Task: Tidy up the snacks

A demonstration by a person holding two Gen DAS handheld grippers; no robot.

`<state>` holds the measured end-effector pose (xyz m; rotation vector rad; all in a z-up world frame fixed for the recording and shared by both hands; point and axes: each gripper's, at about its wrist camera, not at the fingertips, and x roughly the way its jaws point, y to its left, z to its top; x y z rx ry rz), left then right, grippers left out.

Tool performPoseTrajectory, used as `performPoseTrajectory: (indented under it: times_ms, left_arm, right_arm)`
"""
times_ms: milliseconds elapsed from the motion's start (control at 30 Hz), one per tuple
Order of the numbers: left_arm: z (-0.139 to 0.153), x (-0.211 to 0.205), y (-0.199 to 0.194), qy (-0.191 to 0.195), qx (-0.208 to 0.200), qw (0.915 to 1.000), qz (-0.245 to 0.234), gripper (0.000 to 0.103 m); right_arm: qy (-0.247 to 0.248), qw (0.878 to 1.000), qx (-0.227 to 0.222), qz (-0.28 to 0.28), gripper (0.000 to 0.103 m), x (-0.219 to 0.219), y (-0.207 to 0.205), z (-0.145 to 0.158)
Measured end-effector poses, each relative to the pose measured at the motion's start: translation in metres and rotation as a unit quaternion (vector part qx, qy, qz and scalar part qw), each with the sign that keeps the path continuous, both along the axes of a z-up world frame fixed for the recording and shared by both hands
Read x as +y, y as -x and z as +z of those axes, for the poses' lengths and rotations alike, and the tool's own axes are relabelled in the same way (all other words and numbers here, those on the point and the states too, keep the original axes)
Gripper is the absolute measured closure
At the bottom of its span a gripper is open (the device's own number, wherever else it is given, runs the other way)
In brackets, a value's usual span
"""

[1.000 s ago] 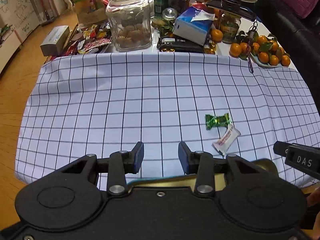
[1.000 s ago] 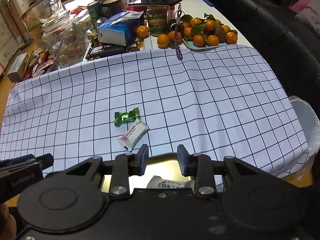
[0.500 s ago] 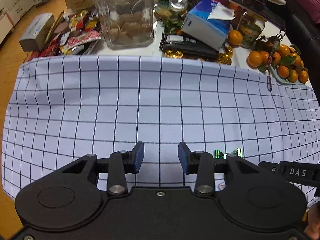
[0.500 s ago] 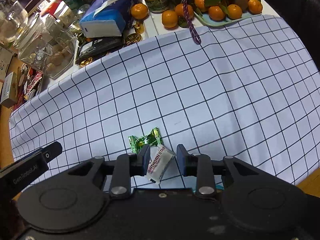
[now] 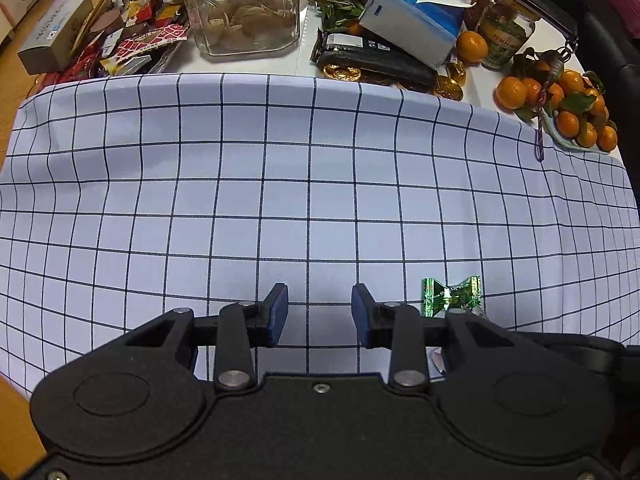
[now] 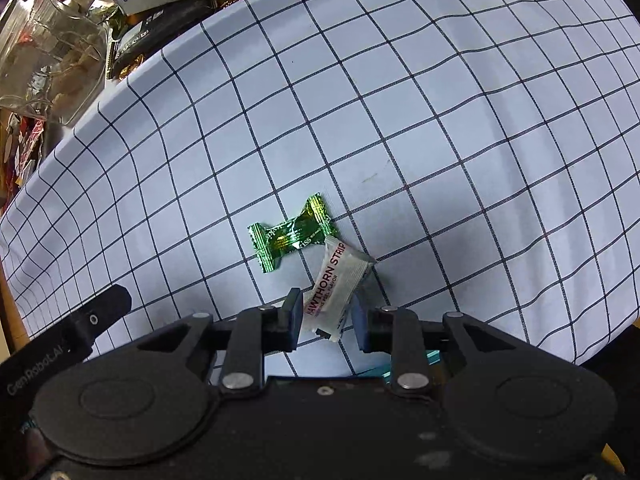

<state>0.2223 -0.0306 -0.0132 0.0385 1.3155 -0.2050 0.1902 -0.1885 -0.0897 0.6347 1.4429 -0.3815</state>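
Observation:
A white hawthorn strip packet (image 6: 335,284) lies on the checked tablecloth (image 6: 400,120), its near end between the open fingers of my right gripper (image 6: 326,322). A green foil candy (image 6: 292,236) lies just beyond it, touching its far end. In the left wrist view the green candy (image 5: 452,295) sits to the right of my left gripper (image 5: 319,316), which is open and empty over the cloth. The white packet is mostly hidden there behind the left gripper's body.
At the table's far side stand a glass jar of nuts (image 5: 240,8), a blue tissue pack (image 5: 412,20), gold coins (image 5: 344,73), loose snack wrappers (image 5: 136,40), a box (image 5: 52,32) and a plate of mandarins (image 5: 568,108). The left gripper's body (image 6: 68,340) shows at lower left.
Both grippers have moved forward and down toward the cloth. The right gripper's fingers now straddle the white packet's near end. The gold tray under the grippers has left view.

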Motion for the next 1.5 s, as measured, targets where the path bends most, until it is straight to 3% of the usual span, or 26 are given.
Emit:
performPoseTrajectory:
  times_ms: [300, 533, 733, 967, 1033, 1333, 1500]
  left_arm:
    - [0.005, 0.010, -0.004, 0.005, -0.010, 0.9998, 0.015, 0.060]
    - [0.003, 0.003, -0.003, -0.004, -0.021, 0.9997, 0.008, 0.060]
    - [-0.002, -0.018, -0.001, -0.010, -0.025, 0.9993, -0.024, 0.060]
    - [-0.008, -0.038, 0.006, -0.018, -0.029, 0.9977, -0.058, 0.060]
    - [-0.010, -0.035, 0.005, -0.016, -0.023, 0.9983, -0.051, 0.060]
    - [-0.006, -0.003, -0.007, -0.006, -0.015, 0.9999, 0.006, 0.060]
    - [-0.001, 0.002, -0.007, -0.003, -0.023, 0.9997, 0.010, 0.060]
  right_arm:
    - [0.044, 0.999, 0.007, 0.018, 0.074, 0.017, -0.011, -0.009]
    - [0.054, 0.997, -0.002, 0.050, 0.098, 0.024, -0.012, -0.006]
    - [0.050, 0.998, -0.017, 0.025, 0.100, 0.000, -0.005, 0.010]
    - [0.017, 0.999, -0.026, -0.008, 0.094, -0.028, 0.003, 0.019]
    - [-0.001, 1.000, -0.025, -0.016, 0.085, -0.028, 0.005, 0.016]
    - [-0.033, 0.998, 0.010, -0.056, 0.079, -0.017, 0.002, -0.010]
    - [-0.018, 0.997, 0.012, -0.076, 0.074, -0.014, -0.003, -0.012]
